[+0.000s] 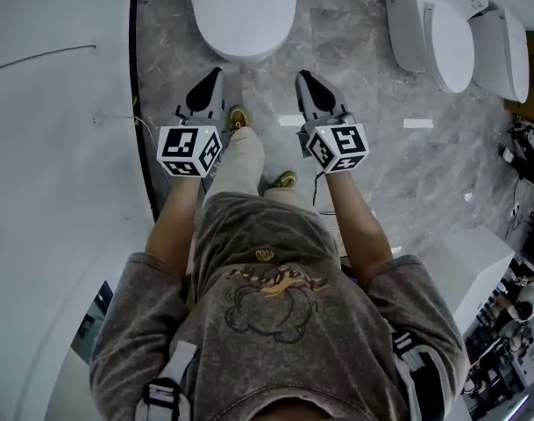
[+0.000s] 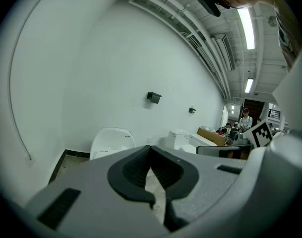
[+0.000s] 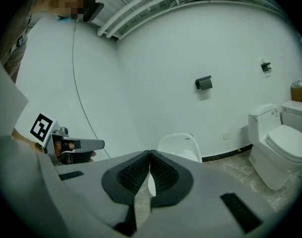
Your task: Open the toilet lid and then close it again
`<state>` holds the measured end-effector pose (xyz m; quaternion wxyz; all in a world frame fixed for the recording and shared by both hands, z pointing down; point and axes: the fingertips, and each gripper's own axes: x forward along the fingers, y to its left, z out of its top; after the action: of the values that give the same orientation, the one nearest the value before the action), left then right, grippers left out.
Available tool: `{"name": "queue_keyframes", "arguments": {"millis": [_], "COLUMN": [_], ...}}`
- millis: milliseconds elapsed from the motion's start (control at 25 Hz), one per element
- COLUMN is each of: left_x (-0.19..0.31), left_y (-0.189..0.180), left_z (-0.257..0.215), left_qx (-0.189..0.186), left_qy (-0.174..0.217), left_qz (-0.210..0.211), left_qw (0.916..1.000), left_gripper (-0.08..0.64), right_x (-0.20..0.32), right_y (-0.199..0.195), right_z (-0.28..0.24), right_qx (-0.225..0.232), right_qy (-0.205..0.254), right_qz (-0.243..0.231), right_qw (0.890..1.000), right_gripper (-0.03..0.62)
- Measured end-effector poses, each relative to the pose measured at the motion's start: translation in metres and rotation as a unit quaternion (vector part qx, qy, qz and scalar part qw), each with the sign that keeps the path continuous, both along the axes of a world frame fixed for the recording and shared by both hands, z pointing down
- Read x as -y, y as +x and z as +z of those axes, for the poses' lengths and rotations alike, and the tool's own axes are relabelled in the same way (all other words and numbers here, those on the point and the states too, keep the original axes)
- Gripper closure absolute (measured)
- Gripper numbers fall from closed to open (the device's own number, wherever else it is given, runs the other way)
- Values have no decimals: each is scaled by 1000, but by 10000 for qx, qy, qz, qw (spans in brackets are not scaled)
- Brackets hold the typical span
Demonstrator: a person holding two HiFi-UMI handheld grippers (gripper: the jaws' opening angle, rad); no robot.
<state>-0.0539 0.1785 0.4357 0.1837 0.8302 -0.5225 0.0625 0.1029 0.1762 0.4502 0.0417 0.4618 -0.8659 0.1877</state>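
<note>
A white toilet [image 1: 242, 16] stands on the floor straight ahead and shows as a smooth white oval from above. In the gripper views the toilet [image 2: 111, 140] [image 3: 179, 145] appears as a rounded white arch behind the jaws; I cannot tell whether its lid is up or down. My left gripper [image 1: 216, 75] [image 2: 151, 148] and right gripper [image 1: 303, 79] [image 3: 150, 153] are held side by side, short of the toilet's front edge and apart from it. Both are shut with nothing between the pads.
A white wall [image 1: 56, 147] with a dark skirting runs along the left. More toilets [image 1: 446, 33] [image 3: 279, 148] stand at the right on the grey marble floor [image 1: 407, 174]. The person's legs and shoes [image 1: 284, 181] are below the grippers. A black box [image 3: 204, 83] hangs on the wall.
</note>
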Motion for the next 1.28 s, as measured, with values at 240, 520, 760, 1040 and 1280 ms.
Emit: {"name": "queue_keyframes", "arguments": {"millis": [240,520,760,1040,1280], "left_x": [47,74,81,94,106], "left_y": [-7,-24,-29,-30,-29], "left_z": [85,211,316,398,437], "left_qx": [37,107,74,20,105], "left_qy": [-339,-721,-1013,-1129,-1206], "left_qz": [28,-57,-89,-40,52], "left_qw": [9994,9973,9948,9936,9926], "left_gripper": [552,551,551,551,551], "right_x": [45,71,83,98,108], "right_y": [-14,-36,-55,-71,-82], "right_z": [90,207,310,390,424], "right_qx": [-31,-170,-308,-410,-434], "right_qy": [-458,-900,-1185,-1340,-1415], "right_qz": [-44,-207,-299,-287,-292], "right_qw": [9989,9956,9920,9897,9886], "right_gripper": [565,565,565,565,565]}}
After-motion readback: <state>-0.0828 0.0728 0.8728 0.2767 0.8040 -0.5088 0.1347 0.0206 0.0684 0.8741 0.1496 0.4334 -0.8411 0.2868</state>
